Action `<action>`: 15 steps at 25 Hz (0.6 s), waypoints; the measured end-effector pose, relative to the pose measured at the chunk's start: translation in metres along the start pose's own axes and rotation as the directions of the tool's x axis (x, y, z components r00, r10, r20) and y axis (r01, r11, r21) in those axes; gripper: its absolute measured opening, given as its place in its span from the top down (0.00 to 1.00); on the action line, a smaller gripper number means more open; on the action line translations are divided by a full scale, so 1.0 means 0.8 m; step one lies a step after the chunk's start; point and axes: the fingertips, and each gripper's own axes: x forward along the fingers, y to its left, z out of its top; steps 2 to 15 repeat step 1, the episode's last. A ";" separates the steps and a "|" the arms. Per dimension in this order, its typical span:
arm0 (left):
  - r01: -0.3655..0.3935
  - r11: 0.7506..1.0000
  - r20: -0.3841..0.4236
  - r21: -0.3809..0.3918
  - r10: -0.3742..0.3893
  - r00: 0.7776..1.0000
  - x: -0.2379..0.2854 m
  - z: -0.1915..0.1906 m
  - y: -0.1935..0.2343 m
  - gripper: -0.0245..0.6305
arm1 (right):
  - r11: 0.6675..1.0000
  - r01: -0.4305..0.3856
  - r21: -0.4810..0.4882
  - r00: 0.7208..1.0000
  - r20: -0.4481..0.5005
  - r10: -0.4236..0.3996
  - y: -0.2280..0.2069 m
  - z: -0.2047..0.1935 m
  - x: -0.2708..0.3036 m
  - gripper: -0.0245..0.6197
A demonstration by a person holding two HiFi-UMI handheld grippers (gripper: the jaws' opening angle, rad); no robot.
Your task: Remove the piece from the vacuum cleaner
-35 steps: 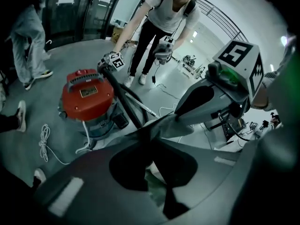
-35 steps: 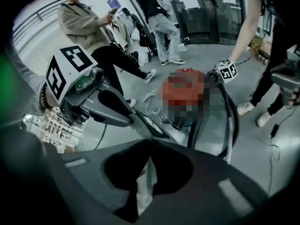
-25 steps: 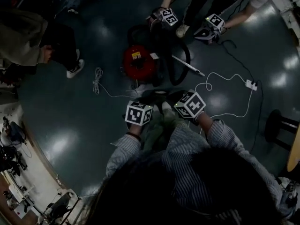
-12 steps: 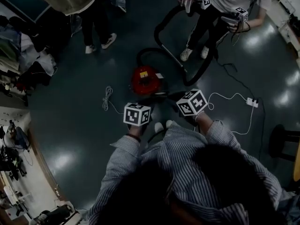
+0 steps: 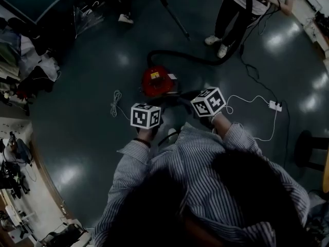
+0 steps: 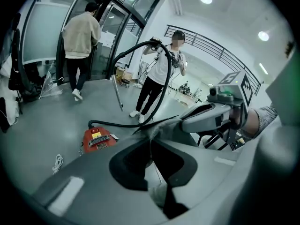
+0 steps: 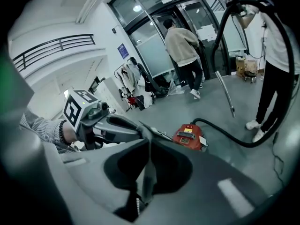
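Note:
The red vacuum cleaner [image 5: 157, 81] stands on the dark floor, its black hose [image 5: 205, 59] running to a second person [image 5: 241, 4] who holds hose and wand up. My left gripper [image 5: 160, 105] and right gripper [image 5: 191, 103] hang side by side above the floor, just short of the vacuum. Both are shut on one thin dark-grey cloth piece [image 5: 177, 101] stretched between them. In the left gripper view the cloth [image 6: 154, 128] runs from my jaws to the right gripper [image 6: 183, 122]. In the right gripper view it [image 7: 149, 165] hangs down between the jaws.
A white cable [image 5: 115, 105] lies left of the vacuum; a white power strip [image 5: 275, 106] with cord lies right. A stool [image 5: 307, 147] stands at the right, cluttered benches [image 5: 15, 158] at the left. A person in a beige jacket [image 6: 80, 39] stands by glass doors.
Both grippers have risen together with the cloth piece held between them. The second person has lifted the hose and wand and stepped farther from the vacuum.

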 end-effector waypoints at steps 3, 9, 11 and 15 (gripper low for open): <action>0.000 1.000 0.004 -0.001 0.000 1.000 -0.004 -0.003 0.001 0.93 | 1.000 0.001 0.002 1.000 0.004 -0.001 0.005 0.000 0.002 0.93; 0.000 1.000 0.004 -0.001 0.000 1.000 -0.004 -0.003 0.001 0.93 | 1.000 0.001 0.002 1.000 0.004 -0.001 0.005 0.000 0.002 0.93; 0.000 1.000 0.004 -0.001 0.000 1.000 -0.004 -0.003 0.001 0.93 | 1.000 0.001 0.002 1.000 0.004 -0.001 0.005 0.000 0.002 0.93; 0.000 1.000 0.004 -0.001 0.000 1.000 -0.004 -0.003 0.001 0.93 | 1.000 0.001 0.002 1.000 0.004 -0.001 0.005 0.000 0.002 0.93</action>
